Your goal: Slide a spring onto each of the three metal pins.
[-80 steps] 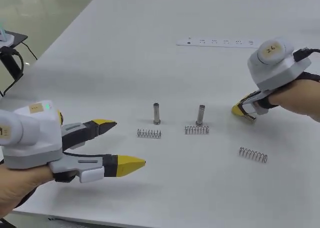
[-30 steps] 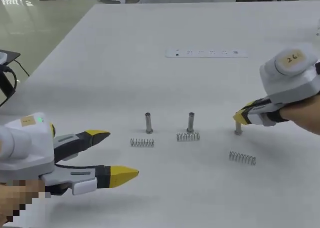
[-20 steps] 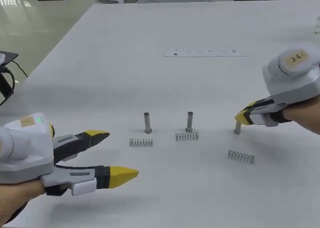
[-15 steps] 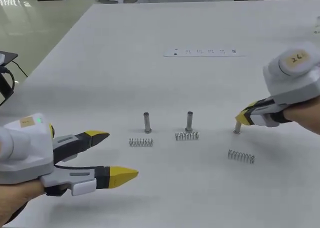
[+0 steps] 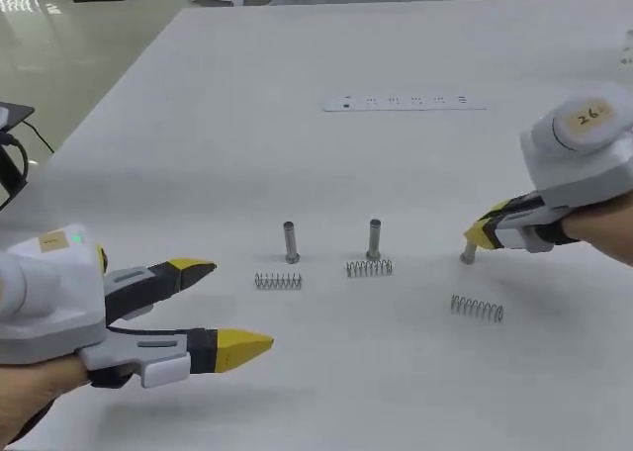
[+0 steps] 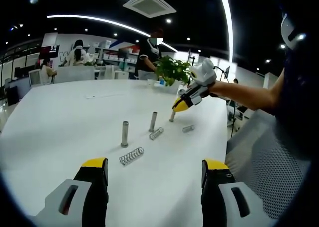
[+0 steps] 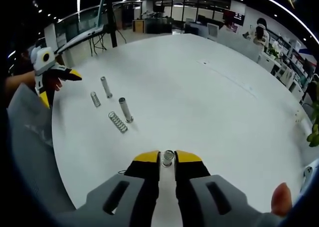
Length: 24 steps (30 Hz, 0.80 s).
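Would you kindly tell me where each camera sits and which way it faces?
Head view: on the person's head, facing down at the table; left gripper and right gripper show.
Left gripper view: low over the table, facing the right gripper and the person's arm; its open jaws below.
Right gripper view: facing the left gripper; its jaws shut on a pin.
Shared: all three show the two free pins and springs.

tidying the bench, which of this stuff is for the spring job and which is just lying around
For the job: left pin, middle pin, third pin in the shut right gripper, left spring, middle spring, right spring.
Lying about: power strip.
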Available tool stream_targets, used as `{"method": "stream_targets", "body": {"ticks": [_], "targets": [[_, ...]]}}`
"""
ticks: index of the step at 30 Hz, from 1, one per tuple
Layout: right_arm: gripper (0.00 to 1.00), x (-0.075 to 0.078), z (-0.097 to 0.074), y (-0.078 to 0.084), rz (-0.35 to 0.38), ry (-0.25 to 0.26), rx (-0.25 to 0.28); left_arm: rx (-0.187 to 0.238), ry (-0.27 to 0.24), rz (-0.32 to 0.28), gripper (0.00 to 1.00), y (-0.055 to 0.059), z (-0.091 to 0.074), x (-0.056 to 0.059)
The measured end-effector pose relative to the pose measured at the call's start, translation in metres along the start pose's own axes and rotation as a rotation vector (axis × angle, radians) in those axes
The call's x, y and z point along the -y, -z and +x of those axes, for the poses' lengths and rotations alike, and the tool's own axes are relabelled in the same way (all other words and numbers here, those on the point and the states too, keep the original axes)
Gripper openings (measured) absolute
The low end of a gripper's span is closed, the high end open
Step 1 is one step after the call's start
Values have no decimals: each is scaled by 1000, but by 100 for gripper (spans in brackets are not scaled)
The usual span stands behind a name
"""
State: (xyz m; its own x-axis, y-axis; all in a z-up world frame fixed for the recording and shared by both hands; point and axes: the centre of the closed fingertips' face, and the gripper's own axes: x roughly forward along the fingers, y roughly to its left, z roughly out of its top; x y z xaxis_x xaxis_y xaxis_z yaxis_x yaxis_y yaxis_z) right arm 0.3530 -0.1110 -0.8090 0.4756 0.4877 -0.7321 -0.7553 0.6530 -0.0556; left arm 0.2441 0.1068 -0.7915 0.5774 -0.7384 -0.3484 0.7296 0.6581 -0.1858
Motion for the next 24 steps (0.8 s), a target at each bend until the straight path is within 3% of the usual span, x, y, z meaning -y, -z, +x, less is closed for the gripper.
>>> {"method": "stream_targets", "body": {"ticks": [24], "targets": [[16,-4,-6,1,-24,2,12,-4,4,0,73,1,-1,1]]}}
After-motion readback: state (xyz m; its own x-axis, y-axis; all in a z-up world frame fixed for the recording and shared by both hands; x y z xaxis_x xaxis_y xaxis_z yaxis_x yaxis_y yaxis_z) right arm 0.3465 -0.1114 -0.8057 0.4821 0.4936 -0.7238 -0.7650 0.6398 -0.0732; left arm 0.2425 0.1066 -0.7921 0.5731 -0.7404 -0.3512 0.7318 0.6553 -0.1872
